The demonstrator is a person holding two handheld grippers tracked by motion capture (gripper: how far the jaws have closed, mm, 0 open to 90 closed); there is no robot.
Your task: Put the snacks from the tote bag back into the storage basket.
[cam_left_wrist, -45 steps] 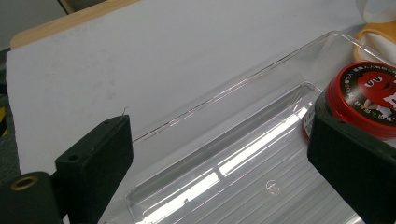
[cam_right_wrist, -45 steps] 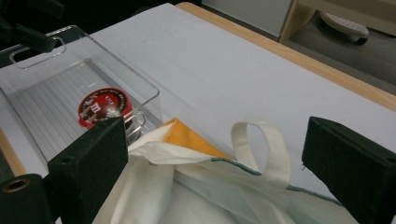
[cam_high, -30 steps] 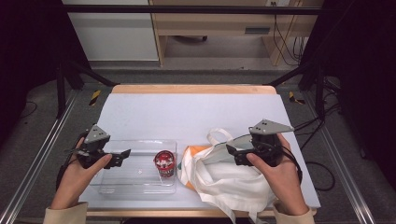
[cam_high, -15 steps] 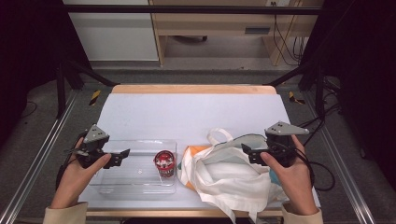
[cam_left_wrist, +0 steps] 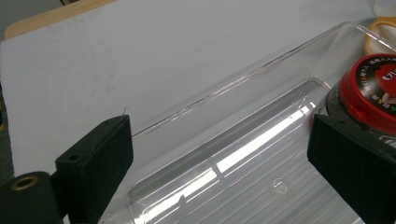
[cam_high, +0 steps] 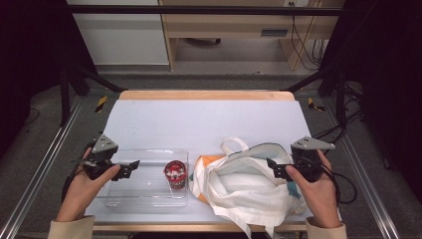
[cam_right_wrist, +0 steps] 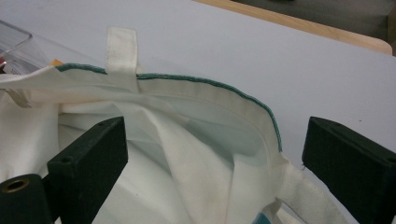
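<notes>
White cloth bag (cam_high: 244, 184), one clear tray (cam_high: 149, 199), one red-lidded jar (cam_high: 175, 174); both tongs, left tongs (cam_high: 130, 168) and right tongs (cam_high: 272, 167), spread wide.

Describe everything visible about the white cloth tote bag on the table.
The white cloth tote bag lies crumpled on the near right part of the pale table, beside a clear plastic tray. It looks like soft cotton, with a teal-stitched rim and white strap handles, one looping up at the far side. Its mouth gapes open toward the right hand-held gripper, whose jaws stand open at the rim. An orange item peeks out at its left edge.
</notes>
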